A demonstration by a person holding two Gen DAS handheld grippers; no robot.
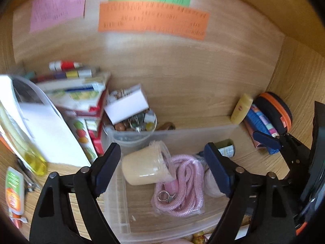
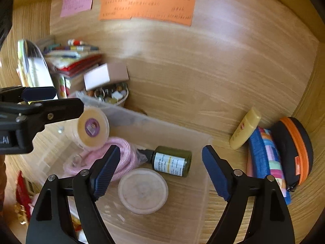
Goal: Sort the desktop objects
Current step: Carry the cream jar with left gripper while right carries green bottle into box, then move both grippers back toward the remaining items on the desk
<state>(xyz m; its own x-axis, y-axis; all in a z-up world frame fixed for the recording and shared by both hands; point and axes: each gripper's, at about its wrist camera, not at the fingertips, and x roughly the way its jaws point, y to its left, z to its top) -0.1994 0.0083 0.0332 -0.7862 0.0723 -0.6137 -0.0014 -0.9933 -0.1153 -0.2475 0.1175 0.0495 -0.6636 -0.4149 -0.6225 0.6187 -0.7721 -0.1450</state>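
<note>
A clear plastic bin sits on the wooden desk. In it lie a cream jar tipped on its side, a pink cord, a dark green bottle and a round pinkish lid. My left gripper is open above the bin, its jaws wide on either side of the jar and not touching it. My right gripper is open and empty above the bottle and lid.
A stack of books and boxes and a cup of small trinkets stand at the back left. A yellow tube, a blue patterned pouch and a black-orange case lie at the right. Coloured notes hang on the back wall.
</note>
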